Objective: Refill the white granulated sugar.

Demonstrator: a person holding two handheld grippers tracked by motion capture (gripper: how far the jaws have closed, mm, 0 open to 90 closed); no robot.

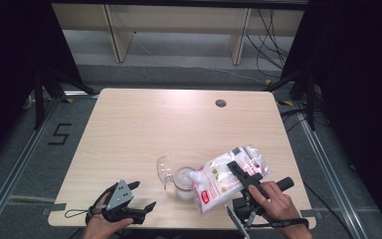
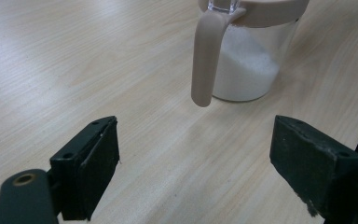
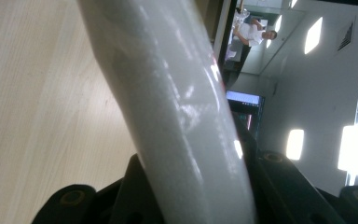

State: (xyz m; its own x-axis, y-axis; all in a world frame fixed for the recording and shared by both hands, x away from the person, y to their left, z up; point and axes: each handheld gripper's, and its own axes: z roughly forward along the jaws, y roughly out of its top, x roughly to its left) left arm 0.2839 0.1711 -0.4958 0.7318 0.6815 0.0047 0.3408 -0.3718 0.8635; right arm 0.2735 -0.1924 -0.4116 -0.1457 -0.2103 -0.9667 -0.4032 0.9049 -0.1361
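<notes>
A clear jar [image 1: 184, 182] holding white granules stands near the table's front middle, its clear hinged lid [image 1: 165, 169] flipped open to the left. A plastic bag [image 1: 219, 181] of white granules with red print lies tilted, its lower corner at the jar's mouth. My right gripper [image 1: 239, 172] is shut on the bag; in the right gripper view the bag [image 3: 168, 107] is pinched between the black jaws. My left gripper [image 1: 144, 195] stands open near the front left edge. In the left gripper view its fingers [image 2: 93, 158] are spread wide before the jar [image 2: 249, 65] and its beige handle [image 2: 205, 60].
The wooden table [image 1: 144, 124] has a round cable hole [image 1: 221, 103] at the back right. Beyond it stand pale shelf legs [image 1: 114, 35] and loose cables on the floor. Dark curtains and tripod legs flank both sides.
</notes>
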